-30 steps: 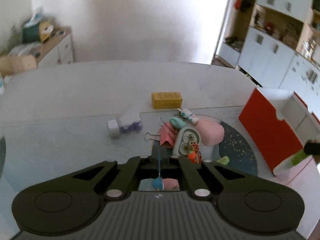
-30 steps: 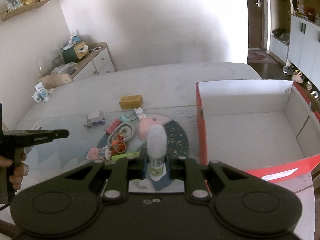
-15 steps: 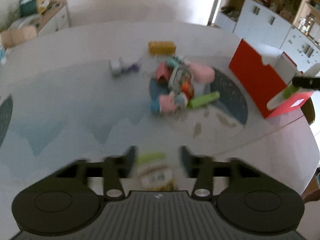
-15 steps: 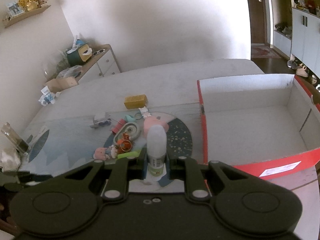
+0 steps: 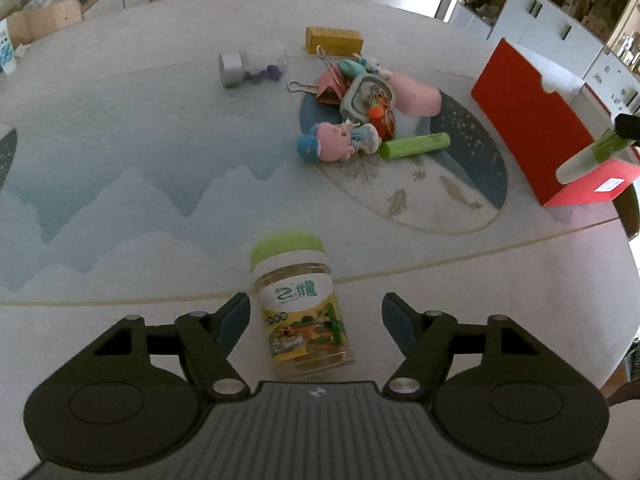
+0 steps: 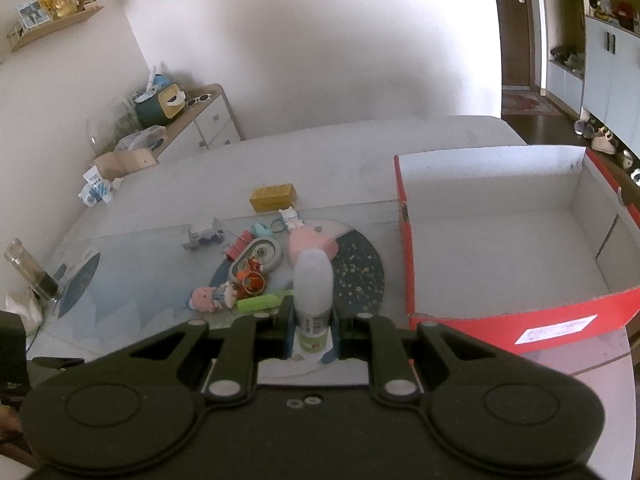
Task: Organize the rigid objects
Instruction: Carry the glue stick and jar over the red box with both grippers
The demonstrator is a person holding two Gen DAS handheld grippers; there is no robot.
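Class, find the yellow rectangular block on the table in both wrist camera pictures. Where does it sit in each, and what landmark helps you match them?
Left wrist view: the yellow block lies at top centre, just beyond the toy pile.
Right wrist view: the yellow block sits left of centre, halfway up, again behind the pile.
Shared landmark: the red box, to the right of the block in both views.

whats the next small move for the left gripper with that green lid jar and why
Probably close the left gripper on the jar. Its jaws, which have just been opening, stand wide on either side of the jar, which lies on the table between them, not yet pressed. The right gripper is already shut on a white bottle near the red box.
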